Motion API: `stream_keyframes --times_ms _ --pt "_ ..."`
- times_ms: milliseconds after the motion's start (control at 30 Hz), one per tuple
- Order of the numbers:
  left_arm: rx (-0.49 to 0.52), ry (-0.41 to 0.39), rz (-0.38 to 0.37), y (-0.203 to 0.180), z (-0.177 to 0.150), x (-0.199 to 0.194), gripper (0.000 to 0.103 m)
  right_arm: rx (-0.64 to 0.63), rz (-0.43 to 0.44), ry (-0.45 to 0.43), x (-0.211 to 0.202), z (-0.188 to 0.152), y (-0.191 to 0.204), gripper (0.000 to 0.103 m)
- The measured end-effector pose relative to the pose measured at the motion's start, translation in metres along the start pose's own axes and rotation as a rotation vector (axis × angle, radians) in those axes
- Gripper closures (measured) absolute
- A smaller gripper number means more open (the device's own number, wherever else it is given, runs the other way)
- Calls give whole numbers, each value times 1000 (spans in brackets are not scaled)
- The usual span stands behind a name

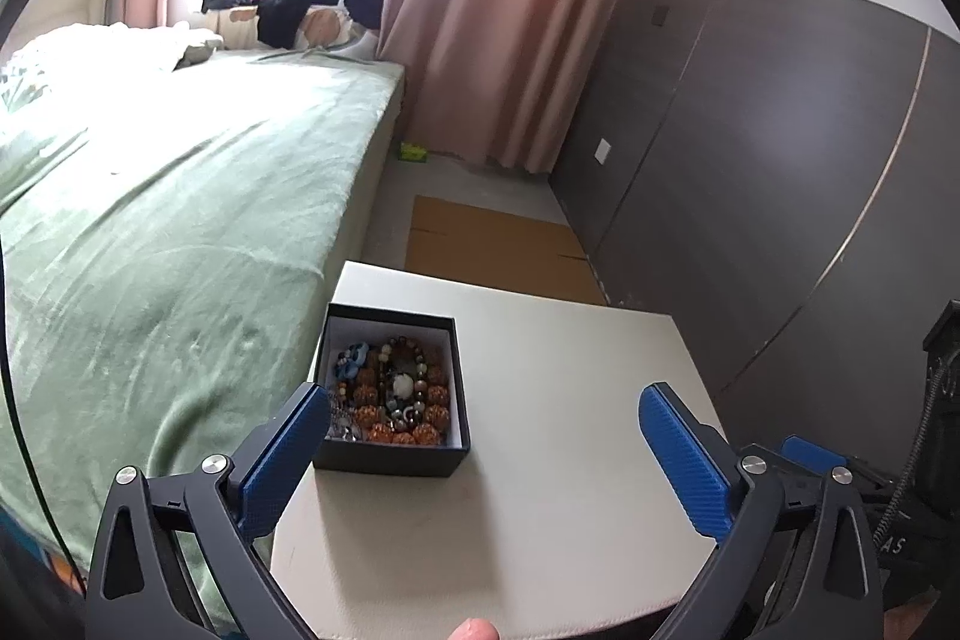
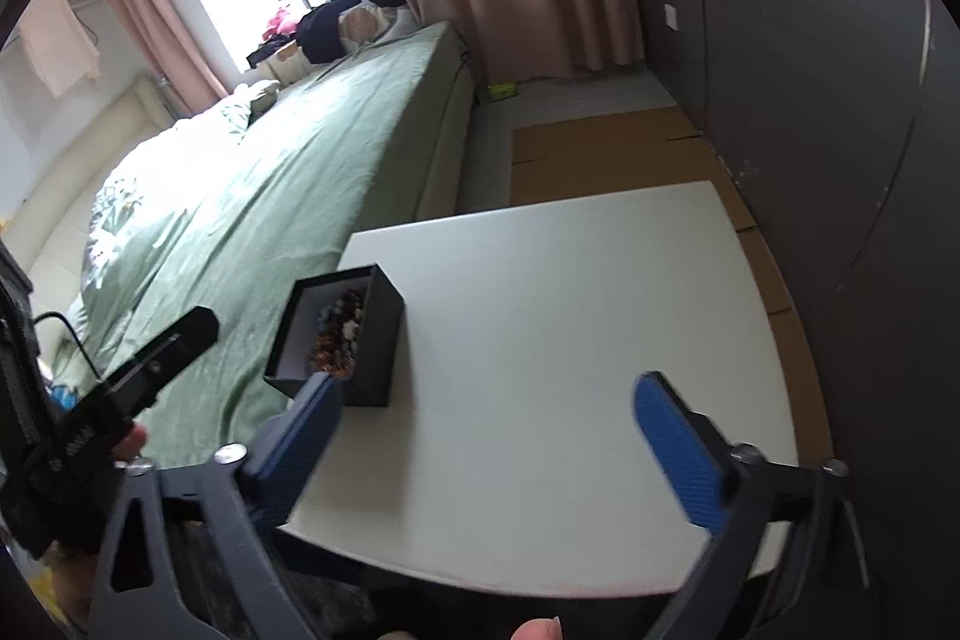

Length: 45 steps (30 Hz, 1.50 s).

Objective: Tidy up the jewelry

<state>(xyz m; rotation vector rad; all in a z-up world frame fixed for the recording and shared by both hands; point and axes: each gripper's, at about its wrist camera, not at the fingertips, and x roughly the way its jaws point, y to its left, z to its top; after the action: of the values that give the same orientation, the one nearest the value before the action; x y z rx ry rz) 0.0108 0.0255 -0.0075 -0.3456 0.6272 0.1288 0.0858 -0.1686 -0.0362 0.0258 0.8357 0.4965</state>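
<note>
Jewelry [image 1: 390, 391] sits heaped in the black box [image 1: 393, 457], which rests on the white table [image 1: 540, 460] at lower centre of the left wrist view, close to the table's left edge and just beside the green bed [image 1: 180, 220]. Your left gripper [image 1: 480, 436] stands wide apart with nothing between its blue pads, the left pad overlapping the box's near left corner in the picture; whether it touches the box I cannot tell. Your right gripper [image 2: 486, 436] is likewise spread wide and empty, its left pad in front of the box's near corner in the lower middle of the right wrist view.

Watch that edge. If you nudge the box sideways with a finger, it could slide off the table toward the bed and spill the beads. The bracelets look tangled together, so pulling one strand may drag others over the rim. If you close on a single round bead, it may slip out of the pads. With both claws this near each other, they could also collide over the box.
</note>
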Motion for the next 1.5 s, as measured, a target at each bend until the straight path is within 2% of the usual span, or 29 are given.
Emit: stream_keyframes --times_ms 267,367,500,833,1100,1500 --pt "55 -44 6 -7 -7 -17 0 11 25 -20 -19 -17 -6 0" --pt "51 -51 10 -6 -8 -20 0 12 4 -36 -26 -19 -6 0" --pt "30 -45 13 -3 -8 -18 1 13 22 -49 -28 -19 -3 0" --pt "49 -47 42 -5 -7 -15 1 -12 39 -17 -26 -19 8 0" --pt "96 -32 43 -15 -11 -14 1 -8 34 -19 -28 -19 6 0" --pt "94 -20 21 -17 -11 -12 1 15 39 -16 -31 -20 2 0"
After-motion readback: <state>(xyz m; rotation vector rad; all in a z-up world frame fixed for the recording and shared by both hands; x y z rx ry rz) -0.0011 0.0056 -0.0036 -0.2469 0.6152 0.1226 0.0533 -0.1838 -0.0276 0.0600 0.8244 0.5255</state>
